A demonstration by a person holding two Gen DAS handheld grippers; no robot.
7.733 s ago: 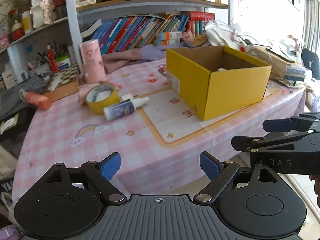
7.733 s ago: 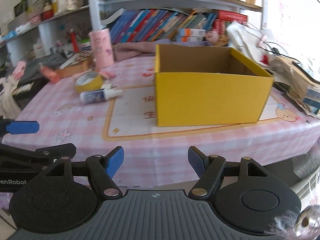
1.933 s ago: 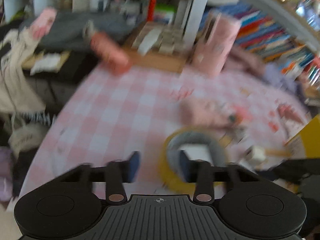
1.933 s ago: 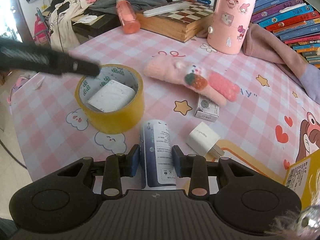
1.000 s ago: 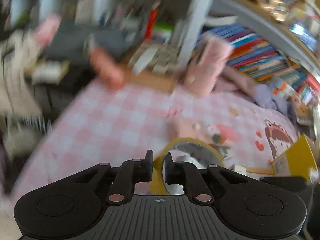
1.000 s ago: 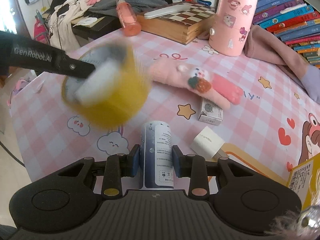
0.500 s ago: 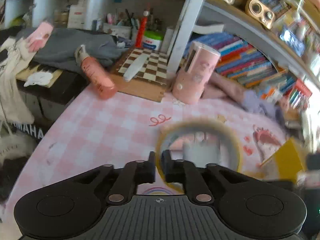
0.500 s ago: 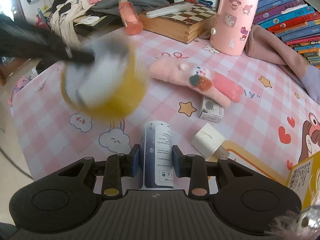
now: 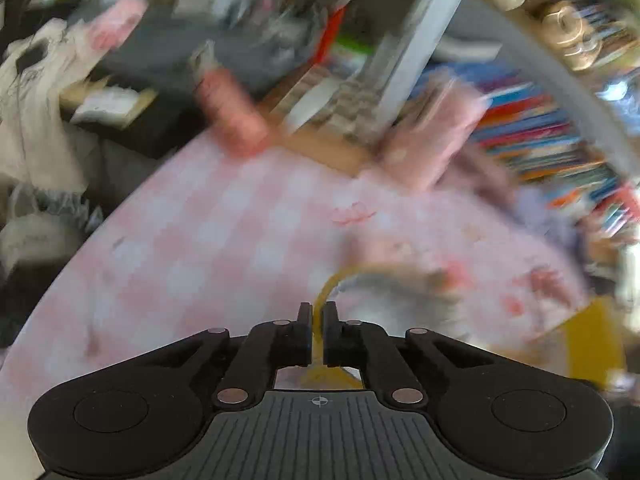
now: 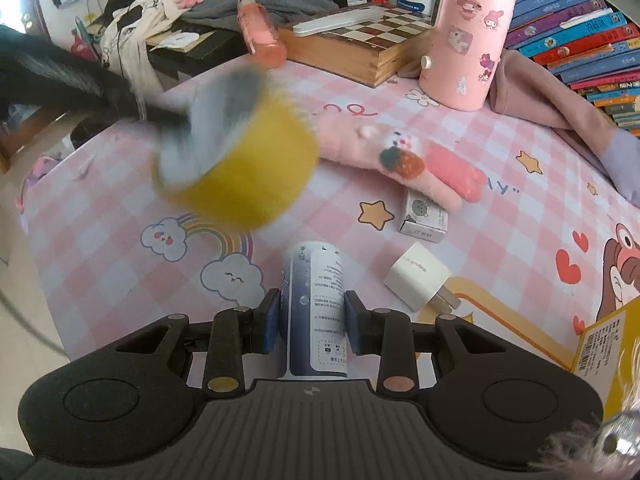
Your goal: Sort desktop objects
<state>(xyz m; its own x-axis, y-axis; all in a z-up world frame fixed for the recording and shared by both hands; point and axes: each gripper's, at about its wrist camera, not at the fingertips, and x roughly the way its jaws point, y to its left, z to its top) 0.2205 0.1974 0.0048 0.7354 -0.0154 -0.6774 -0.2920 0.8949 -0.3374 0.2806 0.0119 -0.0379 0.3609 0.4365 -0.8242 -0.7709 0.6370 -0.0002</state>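
Note:
My left gripper (image 9: 318, 320) is shut on the wall of the yellow tape roll (image 9: 384, 280) and holds it in the air; the left wrist view is blurred. In the right wrist view the tape roll (image 10: 248, 172) is blurred above the pink checked tablecloth (image 10: 100, 208), with the left gripper's arm (image 10: 80, 80) reaching in from the left. My right gripper (image 10: 312, 320) is shut on a blue-and-white bottle (image 10: 314, 304) lying on the cloth. The yellow box's corner (image 10: 604, 340) shows at the right edge.
A pink plush glove (image 10: 400, 160), a small white carton (image 10: 424, 216) and a white charger plug (image 10: 420, 280) lie ahead of the bottle. A pink cylinder (image 10: 468, 36), a chessboard box (image 10: 360, 48) and an orange bottle (image 10: 260, 32) stand further back. Books line the right.
The left gripper closed on the tape roll and lifted it off the cloth; it now swings to the right. The right gripper stays shut on the bottle, unmoved.

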